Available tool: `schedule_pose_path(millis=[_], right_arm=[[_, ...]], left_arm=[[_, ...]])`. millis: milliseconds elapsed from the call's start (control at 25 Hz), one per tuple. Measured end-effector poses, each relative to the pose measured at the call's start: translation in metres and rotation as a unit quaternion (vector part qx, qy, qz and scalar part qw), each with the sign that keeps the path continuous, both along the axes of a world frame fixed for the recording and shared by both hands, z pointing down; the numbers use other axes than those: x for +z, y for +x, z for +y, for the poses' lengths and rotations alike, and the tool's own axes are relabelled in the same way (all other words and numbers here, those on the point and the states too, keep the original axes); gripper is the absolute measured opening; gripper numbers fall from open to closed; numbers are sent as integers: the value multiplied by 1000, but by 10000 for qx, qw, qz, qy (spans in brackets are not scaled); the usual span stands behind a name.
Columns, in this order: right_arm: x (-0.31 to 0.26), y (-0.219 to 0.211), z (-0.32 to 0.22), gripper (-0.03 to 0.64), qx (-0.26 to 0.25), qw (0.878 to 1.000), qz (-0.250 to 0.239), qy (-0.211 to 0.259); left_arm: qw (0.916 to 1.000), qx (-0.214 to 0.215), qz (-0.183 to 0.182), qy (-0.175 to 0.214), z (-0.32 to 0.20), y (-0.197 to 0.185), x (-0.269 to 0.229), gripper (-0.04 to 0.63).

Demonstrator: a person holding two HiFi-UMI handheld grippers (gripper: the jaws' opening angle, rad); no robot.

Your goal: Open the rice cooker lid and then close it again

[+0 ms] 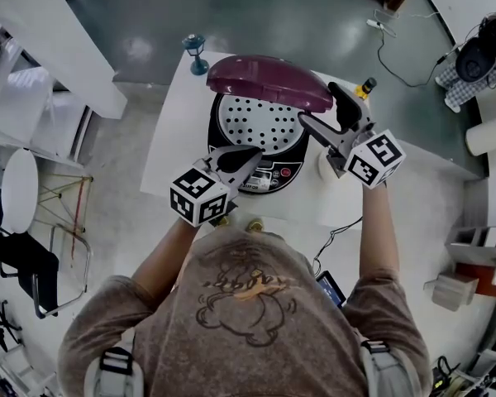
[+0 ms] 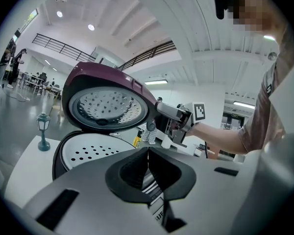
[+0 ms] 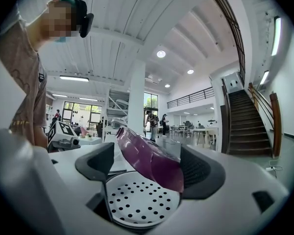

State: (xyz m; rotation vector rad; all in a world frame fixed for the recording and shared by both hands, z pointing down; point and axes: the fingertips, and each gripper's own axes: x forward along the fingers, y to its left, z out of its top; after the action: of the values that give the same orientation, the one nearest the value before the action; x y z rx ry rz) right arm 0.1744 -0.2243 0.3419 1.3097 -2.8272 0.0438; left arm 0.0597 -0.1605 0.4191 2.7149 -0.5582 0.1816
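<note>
On the white table [image 1: 175, 143] stands the rice cooker [image 1: 269, 174], its maroon lid [image 1: 269, 81] raised on its far hinge. Under it shows a white perforated tray [image 1: 256, 124]. My right gripper [image 1: 317, 102] is open at the lid's right edge. In the right gripper view the lid [image 3: 149, 158] runs between its wide-apart jaws, over the tray [image 3: 137, 199]. My left gripper [image 1: 252, 155] is shut and empty, by the cooker's front control panel. In the left gripper view its jaws [image 2: 148, 153] meet in a line, with the lid's underside [image 2: 108, 104] beyond.
A small blue lamp ornament [image 1: 196, 54] stands on the table's far corner. A yellow-capped bottle [image 1: 365, 85] and a white cup [image 1: 325, 165] sit right of the cooker. Chairs [image 1: 16, 188] stand at the left. A cable [image 1: 331, 238] trails off the near table edge.
</note>
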Motion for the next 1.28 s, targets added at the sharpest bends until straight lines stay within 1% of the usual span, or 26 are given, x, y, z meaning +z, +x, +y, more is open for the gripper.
schedule_pose_path(millis=[480,800,960,1280], right_arm=[[26,-6,22,408,-143,9995,-39,-270],[43,-10,35,408,-208,9988,37,-451],[50,-11,39,408,-185,9985,-44,-505],[61,-13,42,397,-158,9979,-135,-610]], left_arm=[[10000,40,47,-22,8,4,-2,21],[10000,-86,0,-31,10,-3,0,21],[9999,-147,24,-83,10,-7,1,21],[9998,-126,27,-127,10,-8,4,21]])
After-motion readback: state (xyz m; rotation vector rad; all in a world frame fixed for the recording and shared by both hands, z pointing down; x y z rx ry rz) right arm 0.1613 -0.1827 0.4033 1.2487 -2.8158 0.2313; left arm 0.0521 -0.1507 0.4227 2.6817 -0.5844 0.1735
